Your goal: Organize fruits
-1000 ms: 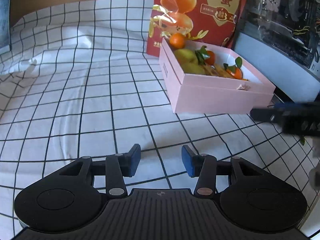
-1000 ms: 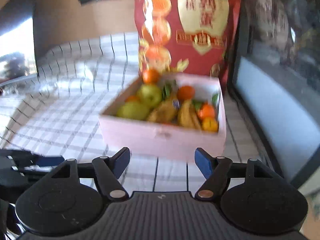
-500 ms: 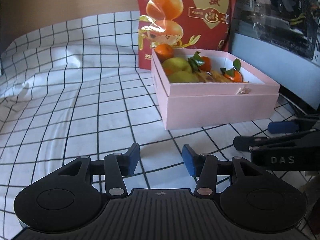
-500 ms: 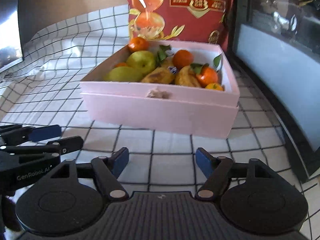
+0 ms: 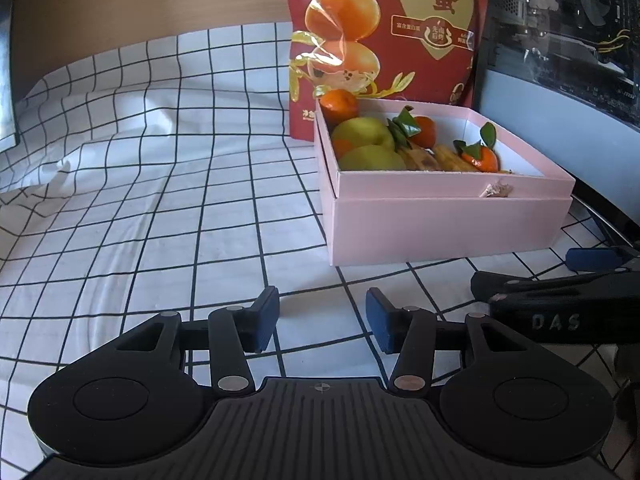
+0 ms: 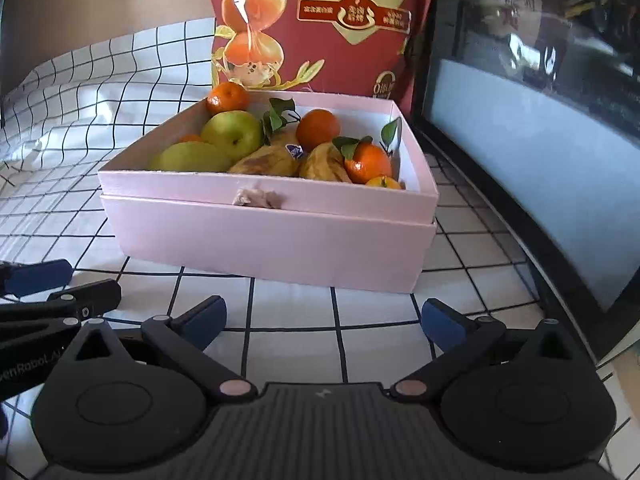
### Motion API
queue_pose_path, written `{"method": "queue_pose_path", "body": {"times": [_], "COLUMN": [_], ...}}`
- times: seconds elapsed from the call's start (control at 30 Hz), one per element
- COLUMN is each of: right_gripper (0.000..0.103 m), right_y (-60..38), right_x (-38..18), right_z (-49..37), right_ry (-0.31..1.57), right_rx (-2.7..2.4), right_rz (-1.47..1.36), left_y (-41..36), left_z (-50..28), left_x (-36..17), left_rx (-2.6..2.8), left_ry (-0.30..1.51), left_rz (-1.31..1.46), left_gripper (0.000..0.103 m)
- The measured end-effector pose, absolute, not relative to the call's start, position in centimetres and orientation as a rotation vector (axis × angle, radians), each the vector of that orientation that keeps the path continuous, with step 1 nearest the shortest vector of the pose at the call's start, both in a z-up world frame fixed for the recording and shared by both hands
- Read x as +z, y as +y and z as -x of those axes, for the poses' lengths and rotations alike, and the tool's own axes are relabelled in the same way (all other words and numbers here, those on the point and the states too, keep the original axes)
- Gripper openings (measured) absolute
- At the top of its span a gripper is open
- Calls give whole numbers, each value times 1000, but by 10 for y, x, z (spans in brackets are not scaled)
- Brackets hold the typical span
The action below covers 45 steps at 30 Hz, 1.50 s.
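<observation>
The right gripper (image 6: 323,319) hung low over the checked cloth (image 6: 100,88), its jaws opening with nothing between them. Just ahead sat the pink box (image 6: 272,240) of pears (image 6: 234,134), oranges (image 6: 318,128) and bananas (image 6: 266,164). A red bag (image 6: 320,24) stood behind it.

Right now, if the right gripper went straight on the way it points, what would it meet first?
Probably the near wall of the pink cardboard box; the right gripper, jaws opening and empty, may touch the checked white cloth first.
</observation>
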State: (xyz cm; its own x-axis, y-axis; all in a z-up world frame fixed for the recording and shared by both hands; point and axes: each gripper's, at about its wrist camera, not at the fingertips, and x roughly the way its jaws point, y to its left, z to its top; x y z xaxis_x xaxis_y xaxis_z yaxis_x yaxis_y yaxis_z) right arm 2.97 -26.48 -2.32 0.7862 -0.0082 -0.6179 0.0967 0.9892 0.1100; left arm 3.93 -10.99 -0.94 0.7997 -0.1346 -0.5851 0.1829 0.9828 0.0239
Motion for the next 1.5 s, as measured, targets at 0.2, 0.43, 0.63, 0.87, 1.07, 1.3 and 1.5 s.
{"method": "queue_pose_path", "body": {"times": [0.2,0.43,0.63,0.87,1.07,1.3,1.5], "right_gripper": [103,103,103,103,103,103,103], "right_y": [-265,-266,-266,-266,-265,-266,-266], "right_x": [-23,-23,-23,-23,-23,-23,-23], "right_z": [-29,-29,-29,-29,-29,-29,-29], "right_ry": [663,663,663,664,664,663,663], "right_rx": [-48,-49,-48,-49,-49,-48,-48], "right_rz": [-138,-138,-138,-138,-138,-138,-139], "left_y": [-110,-110,-110,-110,-110,-110,-110], "left_z": [-39,-39,-39,-40,-40,-40,-40], "left_x": [-9,-9,-9,-9,-9,-10,-10], "left_rx": [-171,-170,-170,-170,-170,-170,-170], "left_ry": [621,621,622,622,622,622,622], "left_rz": [-81,-82,-81,-82,-82,-82,-82], "left_gripper": [53,53,53,53,53,53,53]}}
